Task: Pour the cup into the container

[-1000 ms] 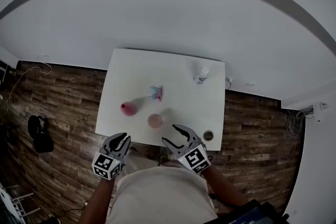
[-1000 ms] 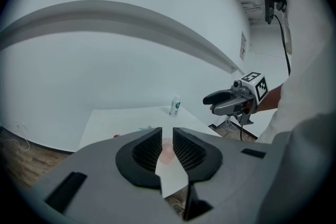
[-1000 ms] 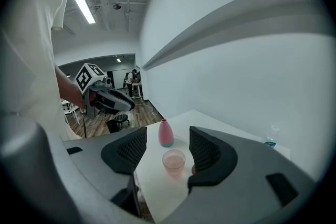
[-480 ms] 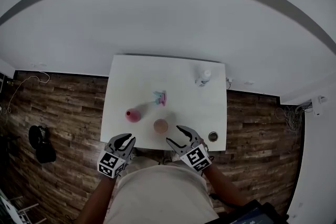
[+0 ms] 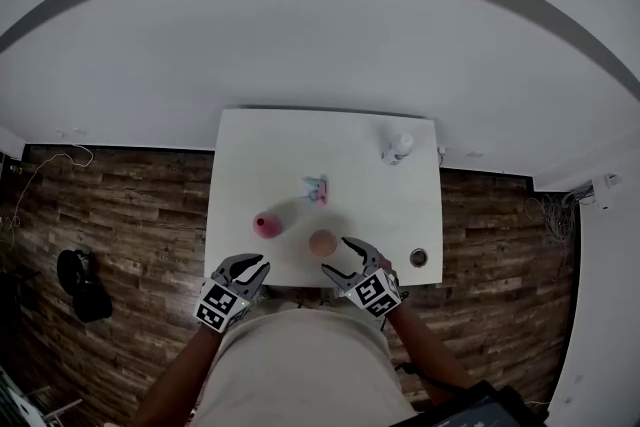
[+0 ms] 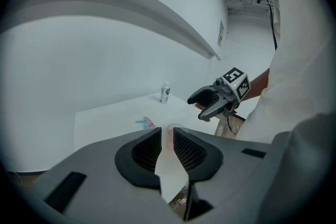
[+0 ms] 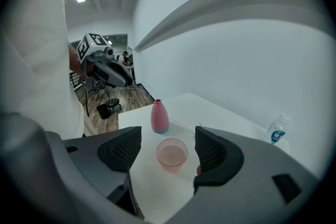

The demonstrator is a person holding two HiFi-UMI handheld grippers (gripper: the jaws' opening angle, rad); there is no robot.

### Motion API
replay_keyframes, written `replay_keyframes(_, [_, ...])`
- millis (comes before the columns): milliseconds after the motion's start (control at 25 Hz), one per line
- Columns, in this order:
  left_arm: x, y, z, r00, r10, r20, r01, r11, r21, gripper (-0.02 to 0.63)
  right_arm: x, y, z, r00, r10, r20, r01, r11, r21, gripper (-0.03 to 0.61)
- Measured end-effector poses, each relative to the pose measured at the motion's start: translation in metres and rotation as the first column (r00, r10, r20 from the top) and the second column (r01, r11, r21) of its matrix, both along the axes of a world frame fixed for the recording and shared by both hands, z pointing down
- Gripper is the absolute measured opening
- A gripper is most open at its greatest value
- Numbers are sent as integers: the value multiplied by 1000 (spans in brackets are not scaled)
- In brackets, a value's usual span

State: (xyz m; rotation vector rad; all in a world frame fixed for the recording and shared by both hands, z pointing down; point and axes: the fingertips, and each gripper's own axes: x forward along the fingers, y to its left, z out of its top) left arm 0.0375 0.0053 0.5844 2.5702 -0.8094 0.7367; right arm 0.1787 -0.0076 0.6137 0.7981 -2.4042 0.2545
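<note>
A clear pinkish cup [image 5: 322,242] [image 7: 172,155] stands near the front edge of the white table [image 5: 250,155]. To its left is a pink bottle-shaped container [image 5: 266,225] [image 7: 159,117] with a teal base. My right gripper [image 5: 338,255] [image 7: 168,147] has just been opening its jaws. They stand wide, with the cup just ahead in line with the gap and untouched. My left gripper [image 5: 250,261] [image 6: 168,136] hovers at the table's front edge below the container. Its jaws are a narrow slit apart with nothing in them.
A small water bottle [image 5: 397,148] [image 7: 276,131] stands at the table's far right corner. A pink and teal object [image 5: 317,189] [image 6: 145,123] lies mid-table. A small dark round thing [image 5: 418,257] sits at the near right corner. Wood floor surrounds the table.
Both grippers have sunk toward the table's front edge. The right gripper's jaws have spread wider and come closer to the cup. The whole scene has shifted slightly right in the head view.
</note>
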Motion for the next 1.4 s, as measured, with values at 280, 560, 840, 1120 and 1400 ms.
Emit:
replay_keyframes(280, [6, -3, 10, 999, 50, 18, -50, 998, -25, 61, -2, -9, 45, 996, -30, -79, 27, 999, -41, 326])
replay_keyframes(560, [19, -1, 18, 996, 86, 34, -85, 996, -41, 61, -1, -9, 89, 986, -93, -139, 81, 992, -93, 353])
replay_keyframes(840, [31, 2, 24, 993, 99, 59, -96, 994, -51, 63, -3, -9, 114, 980, -132, -148, 114, 985, -128, 353])
replay_keyframes(1120, [36, 3, 29, 994, 78, 75, -74, 996, -56, 63, -4, -10, 131, 968, -189, -163, 165, 975, -150, 356])
replay_keyframes(1400, [33, 9, 29, 996, 47, 82, -42, 997, -60, 63, -9, -9, 138, 962, -215, -167, 190, 970, -151, 357])
